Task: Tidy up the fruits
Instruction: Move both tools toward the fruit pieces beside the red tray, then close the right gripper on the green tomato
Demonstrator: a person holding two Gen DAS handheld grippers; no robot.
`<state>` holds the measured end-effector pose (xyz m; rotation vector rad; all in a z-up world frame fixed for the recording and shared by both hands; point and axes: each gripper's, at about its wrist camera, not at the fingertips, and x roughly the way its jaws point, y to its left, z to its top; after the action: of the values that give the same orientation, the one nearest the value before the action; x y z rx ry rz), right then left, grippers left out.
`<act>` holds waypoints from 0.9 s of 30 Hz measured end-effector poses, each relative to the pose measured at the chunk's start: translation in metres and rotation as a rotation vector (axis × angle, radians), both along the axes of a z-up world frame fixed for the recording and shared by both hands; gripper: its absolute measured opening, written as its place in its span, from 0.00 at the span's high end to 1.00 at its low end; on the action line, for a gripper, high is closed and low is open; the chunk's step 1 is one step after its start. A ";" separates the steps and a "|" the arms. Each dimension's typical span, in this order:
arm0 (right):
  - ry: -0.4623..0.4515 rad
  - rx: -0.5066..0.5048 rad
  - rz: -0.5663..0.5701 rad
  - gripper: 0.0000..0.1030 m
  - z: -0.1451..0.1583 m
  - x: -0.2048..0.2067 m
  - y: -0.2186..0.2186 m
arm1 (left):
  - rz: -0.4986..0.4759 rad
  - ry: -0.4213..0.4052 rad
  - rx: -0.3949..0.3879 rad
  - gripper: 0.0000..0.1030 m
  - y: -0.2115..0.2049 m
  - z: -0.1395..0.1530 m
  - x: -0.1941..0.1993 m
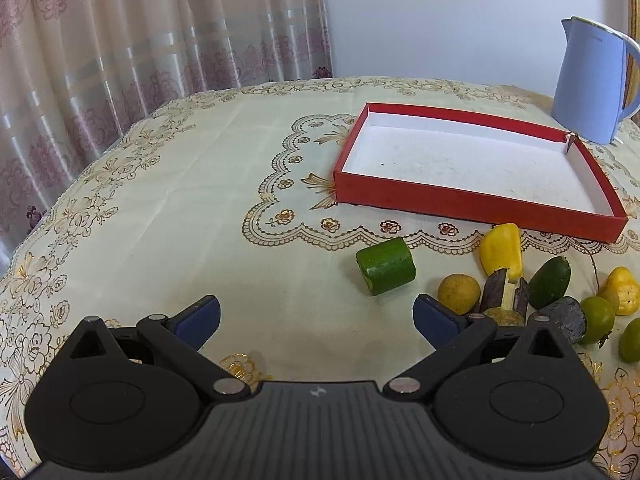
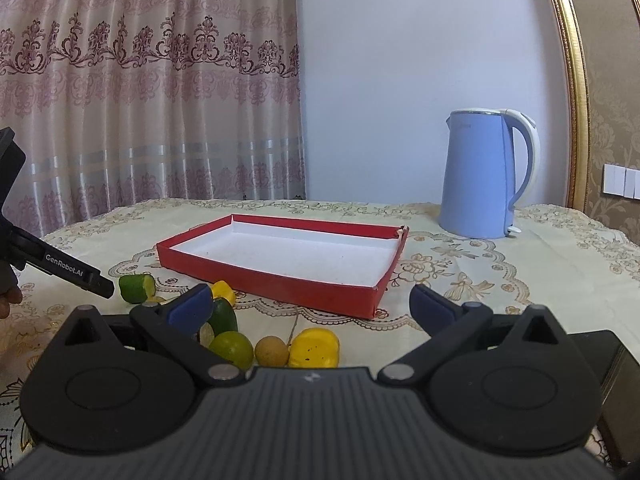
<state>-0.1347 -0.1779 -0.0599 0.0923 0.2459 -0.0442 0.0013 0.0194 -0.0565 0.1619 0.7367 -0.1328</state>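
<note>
1. Left gripper [image 1: 316, 318]: jaws spread wide, holding nothing, above bare worktop [image 1: 180, 208].
2. Right gripper [image 2: 311, 306]: jaws wide apart, empty.
3. Shallow red cardboard tray with white lining [image 1: 472, 204]: on worktop, nothing inside.
4. Green cut cylinder piece [image 1: 386, 266], yellow wedges, round limes: clustered just in front of tray.
5. Pale blue electric kettle [image 2: 478, 176]: upright behind tray.

The tabletop [image 1: 192, 208] wears a smooth, faintly shiny cloth printed with gold flowers. The red box [image 2: 256, 276] looks like matt cardboard, white paper inside. The blue kettle [image 2: 476, 176] at right is satin plastic with a metal rim. Both tongs [image 1: 316, 320] are matt black plastic with blue rubbery pads [image 1: 200, 316]. The curtain [image 2: 140, 100] is sheeny woven fabric.
</note>
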 end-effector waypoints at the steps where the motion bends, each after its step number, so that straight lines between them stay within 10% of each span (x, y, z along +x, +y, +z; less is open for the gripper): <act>1: 0.001 -0.001 -0.001 0.00 0.000 0.000 0.001 | 0.001 -0.001 0.002 0.00 0.000 0.000 0.000; 27: 0.021 -0.015 -0.041 0.00 -0.003 0.002 0.007 | -0.024 -0.031 0.009 0.00 -0.002 0.001 -0.005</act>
<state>-0.1324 -0.1706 -0.0630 0.0820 0.2645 -0.0880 -0.0032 0.0178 -0.0551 0.1810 0.7042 -0.1492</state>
